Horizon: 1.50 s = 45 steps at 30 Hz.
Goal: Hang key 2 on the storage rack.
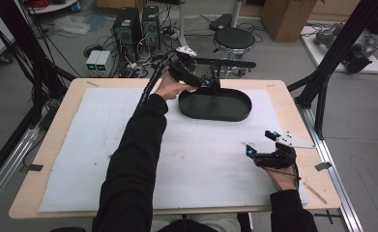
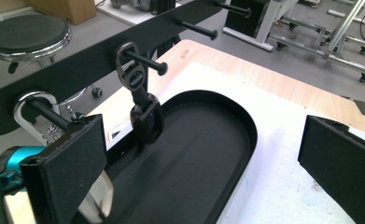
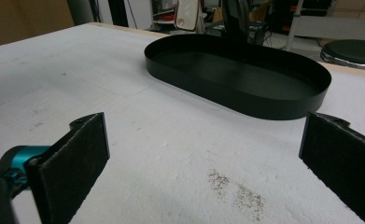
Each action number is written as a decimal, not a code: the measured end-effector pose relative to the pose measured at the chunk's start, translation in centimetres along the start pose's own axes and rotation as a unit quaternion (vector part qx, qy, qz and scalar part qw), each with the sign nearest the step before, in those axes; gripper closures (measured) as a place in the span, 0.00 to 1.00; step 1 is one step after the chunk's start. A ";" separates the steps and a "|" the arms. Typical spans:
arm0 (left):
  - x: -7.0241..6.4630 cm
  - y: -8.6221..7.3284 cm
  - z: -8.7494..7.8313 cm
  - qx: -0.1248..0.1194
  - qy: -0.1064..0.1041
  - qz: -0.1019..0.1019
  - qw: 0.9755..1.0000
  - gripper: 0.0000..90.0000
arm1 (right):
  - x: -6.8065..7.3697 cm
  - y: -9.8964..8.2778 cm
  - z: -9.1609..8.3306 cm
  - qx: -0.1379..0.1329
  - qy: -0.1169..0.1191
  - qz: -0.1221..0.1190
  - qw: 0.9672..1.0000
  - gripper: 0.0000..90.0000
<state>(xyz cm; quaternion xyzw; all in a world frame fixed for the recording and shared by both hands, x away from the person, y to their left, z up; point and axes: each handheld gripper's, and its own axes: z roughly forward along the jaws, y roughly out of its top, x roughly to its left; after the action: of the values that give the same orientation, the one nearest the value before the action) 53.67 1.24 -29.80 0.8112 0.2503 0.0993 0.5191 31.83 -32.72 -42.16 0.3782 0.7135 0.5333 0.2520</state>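
A black oval tray (image 1: pixel 214 104) lies on the white sheet (image 1: pixel 80 159) at the far middle of the table. Behind its far rim runs a black bar (image 2: pixel 77 60) with pegs. On one peg a black swivel clasp (image 2: pixel 140 100) hangs down over the tray's rim (image 2: pixel 252 135). On the peg to its left hangs a silver carabiner (image 2: pixel 24 109). My left gripper (image 1: pixel 210 83) is open at the tray's far left rim, its jaws wide apart just below the clasp and touching nothing. My right gripper (image 1: pixel 260 143) rests open near the table's right edge, facing the tray (image 3: pixel 236 79) with nothing between its jaws.
A round stool (image 1: pixel 233 38) stands behind the table, with computer towers (image 1: pixel 128 26), cables and a cardboard box (image 1: pixel 285 14) on the floor. Black frame struts (image 1: pixel 322 82) rise at the table's right side. Speckled dirt (image 3: pixel 236 191) marks the sheet before my right gripper.
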 end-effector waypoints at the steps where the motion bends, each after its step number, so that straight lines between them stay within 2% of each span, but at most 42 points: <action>1: -0.1 0.0 -0.2 0.001 0.000 0.004 1.000 0.02 | 0.0 0.0 0.0 0.000 0.000 -0.001 1.000 0.01; 10: -0.9 -0.5 -1.7 -0.004 0.001 0.012 1.000 0.02 | 0.0 0.0 0.0 -0.001 0.000 -0.001 1.000 0.01; 23: -1.6 -2.8 -4.2 -0.003 0.008 0.017 1.000 0.02 | 0.1 0.0 0.0 0.003 -0.001 -0.002 1.000 0.01; 36: -2.8 -6.8 -8.5 -0.005 0.019 0.025 0.999 0.02 | 0.3 0.0 0.0 0.004 -0.002 -0.005 1.000 0.01; 45: -2.6 -9.7 -11.4 -0.004 0.042 0.011 0.999 0.02 | 0.4 0.0 0.1 0.008 -0.004 -0.008 1.000 0.01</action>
<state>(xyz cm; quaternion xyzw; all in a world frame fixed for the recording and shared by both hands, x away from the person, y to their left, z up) 43.68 12.24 -33.18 0.8073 0.2621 0.1398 0.5099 31.65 -32.38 -42.19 0.3762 0.7197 0.5244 0.2559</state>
